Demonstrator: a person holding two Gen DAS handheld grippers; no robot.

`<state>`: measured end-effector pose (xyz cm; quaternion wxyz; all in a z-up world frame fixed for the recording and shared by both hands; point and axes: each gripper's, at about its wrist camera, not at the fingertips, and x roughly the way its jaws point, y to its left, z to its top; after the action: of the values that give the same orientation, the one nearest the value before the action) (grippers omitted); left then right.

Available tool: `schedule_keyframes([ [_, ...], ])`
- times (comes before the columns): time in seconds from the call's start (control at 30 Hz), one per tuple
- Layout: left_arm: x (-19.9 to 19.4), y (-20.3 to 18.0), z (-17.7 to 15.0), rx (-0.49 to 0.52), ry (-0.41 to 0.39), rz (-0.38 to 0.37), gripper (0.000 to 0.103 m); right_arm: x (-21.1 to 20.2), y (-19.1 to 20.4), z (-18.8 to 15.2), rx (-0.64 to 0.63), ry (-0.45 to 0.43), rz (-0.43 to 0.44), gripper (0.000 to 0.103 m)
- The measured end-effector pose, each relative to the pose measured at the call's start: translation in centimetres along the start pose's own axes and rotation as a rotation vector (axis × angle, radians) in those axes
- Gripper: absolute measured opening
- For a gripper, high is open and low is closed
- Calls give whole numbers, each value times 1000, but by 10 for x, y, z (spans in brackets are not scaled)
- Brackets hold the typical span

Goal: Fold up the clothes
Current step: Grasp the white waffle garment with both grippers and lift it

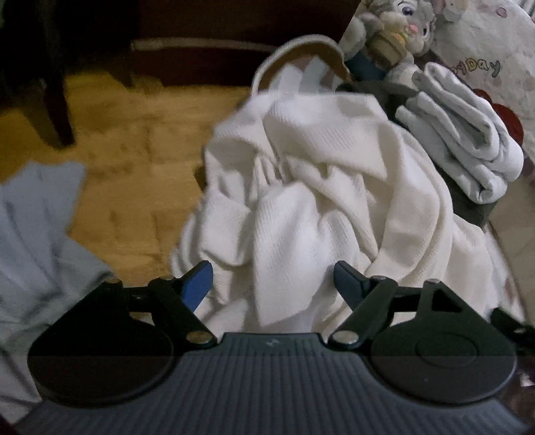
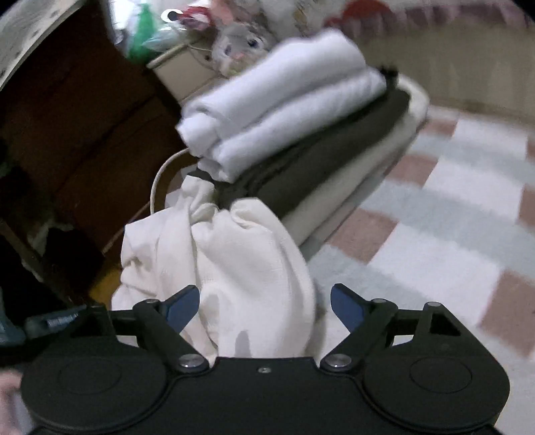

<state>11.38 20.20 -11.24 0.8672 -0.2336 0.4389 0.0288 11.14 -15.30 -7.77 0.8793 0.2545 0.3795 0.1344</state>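
A crumpled cream-white ribbed garment [image 1: 317,187] lies heaped at the edge of the bed. My left gripper [image 1: 274,284] hangs low over it with its jaws wide. The cloth fills the gap between the blue pads [image 1: 197,284], which do not pinch it. In the right wrist view the same garment [image 2: 234,267] bunches up between the fingers of my right gripper [image 2: 264,308]. The left pad [image 2: 184,308] brushes the cloth and the right one stands off it. Neither gripper holds anything.
A folded stack sits just behind the heap: white pieces [image 2: 277,110] on a dark garment [image 2: 317,160] on a cream one [image 2: 351,190]. A plush rabbit [image 1: 401,23] sits beyond. A checked blanket [image 2: 434,234] covers the bed. Pale blue cloth [image 1: 33,251], a yellow-brown floor [image 1: 133,150] and a dark furniture leg [image 1: 57,110] are left.
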Motion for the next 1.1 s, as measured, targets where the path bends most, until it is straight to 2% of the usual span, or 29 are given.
schedule_keyframes([
  [0.13, 18, 2, -8, -12, 30, -69, 74, 41, -21, -6, 156, 92, 31, 89],
  [0.17, 20, 2, -9, -9, 32, -79, 64, 49, -24, -9, 181, 106, 39, 86],
  [0.2, 23, 2, -10, -6, 34, -89, 56, 56, -24, -11, 191, 119, 67, 65],
  [0.23, 24, 3, -10, -7, 41, -113, 41, 62, -23, -13, 194, 131, 105, 32],
  [0.27, 26, 5, -11, -23, 55, -162, 32, 66, -20, -14, 186, 137, 149, 19],
  [0.3, 27, 8, -11, -49, 73, -220, 31, 68, -15, -15, 173, 140, 195, 14],
  [0.37, 29, 13, -11, -87, 97, -316, 31, 71, -3, -17, 136, 145, 294, 13],
  [0.43, 32, 12, -12, -97, 104, -337, 31, 71, 11, -19, 77, 152, 377, 14],
  [0.47, 34, 11, -12, -99, 105, -331, 31, 73, 16, -20, 51, 153, 360, 16],
  [0.5, 38, 11, -12, -112, 109, -340, 31, 77, 18, -21, 50, 148, 319, 24],
  [0.53, 41, 12, -12, -138, 120, -362, 31, 81, 17, -22, 62, 139, 273, 44],
  [0.57, 45, 14, -12, -169, 134, -387, 31, 85, 17, -24, 74, 131, 226, 49],
  [0.6, 46, 15, -12, -194, 145, -406, 31, 89, 16, -25, 86, 122, 180, 49],
  [0.63, 44, 13, -13, -200, 148, -410, 31, 91, 16, -27, 104, 120, 183, 47],
  [0.67, 41, 10, -13, -194, 148, -408, 28, 93, 15, -29, 124, 121, 215, 40],
  [0.7, 37, 5, -14, -187, 145, -414, 25, 92, 17, -30, 135, 125, 256, 23],
  [0.73, 32, 0, -14, -178, 139, -425, 25, 89, 21, -32, 135, 129, 302, 19],
  [0.87, 4, -31, -11, -124, 106, -503, 25, 66, 32, -31, 150, 95, 428, 18],
  [1.0, -28, -61, -9, -71, 73, -592, 24, 19, 41, -22, 154, 1, 512, 18],
  [1.1, -60, -86, -17, 9, 40, -641, 24, -26, 50, -13, 128, -45, 633, 18],
])
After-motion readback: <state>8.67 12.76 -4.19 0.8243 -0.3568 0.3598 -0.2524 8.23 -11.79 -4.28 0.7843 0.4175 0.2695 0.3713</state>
